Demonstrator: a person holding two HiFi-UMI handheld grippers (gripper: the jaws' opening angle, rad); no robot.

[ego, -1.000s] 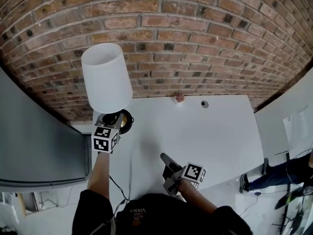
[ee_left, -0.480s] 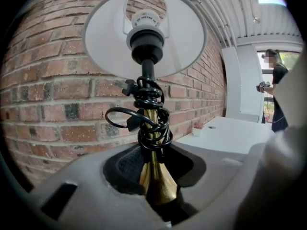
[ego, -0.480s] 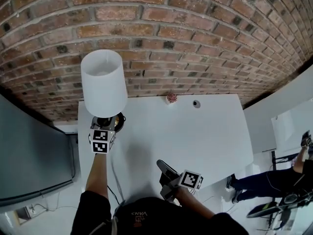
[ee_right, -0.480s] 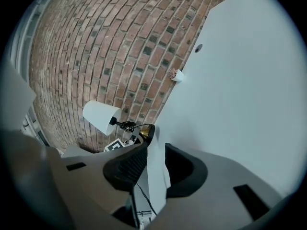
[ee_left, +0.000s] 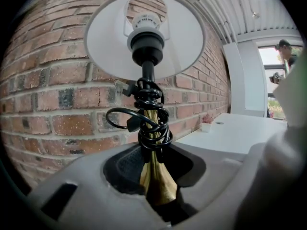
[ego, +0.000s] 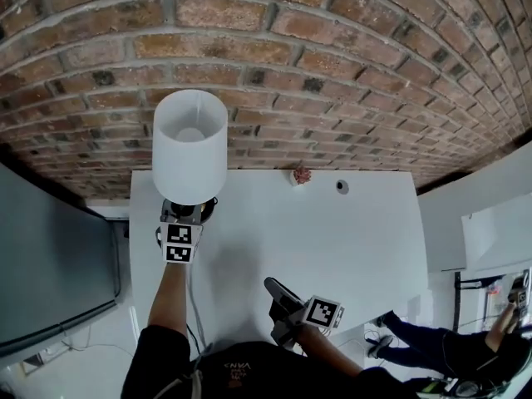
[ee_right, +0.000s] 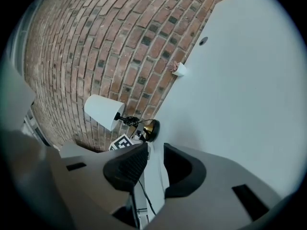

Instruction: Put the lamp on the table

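Observation:
The lamp (ego: pixel 189 144) has a white shade, a brass stem and base, and a black cord wound round the stem. It stands upright over the white table's (ego: pixel 341 239) back-left corner, close to the brick wall. Whether its base touches the tabletop, I cannot tell. My left gripper (ego: pixel 188 216) is shut on the brass stem (ee_left: pixel 154 176), just below the coiled cord (ee_left: pixel 151 114). My right gripper (ego: pixel 279 290) hovers by the table's near edge, jaws apart and narrowing a little, nothing between them. From the right gripper (ee_right: pixel 154 163) view, the lamp (ee_right: pixel 103 110) shows far off to the left.
A brick wall (ego: pixel 332 73) runs behind the table. A small potted plant (ego: pixel 300 174) and a round cable hole (ego: pixel 342 187) sit at the table's back edge. A dark grey panel (ego: pixel 50 256) stands left of the table. A person's legs (ego: pixel 432 343) show at lower right.
The lamp and my left gripper have shifted from the table's left edge to over its back-left corner. The right gripper has barely moved.

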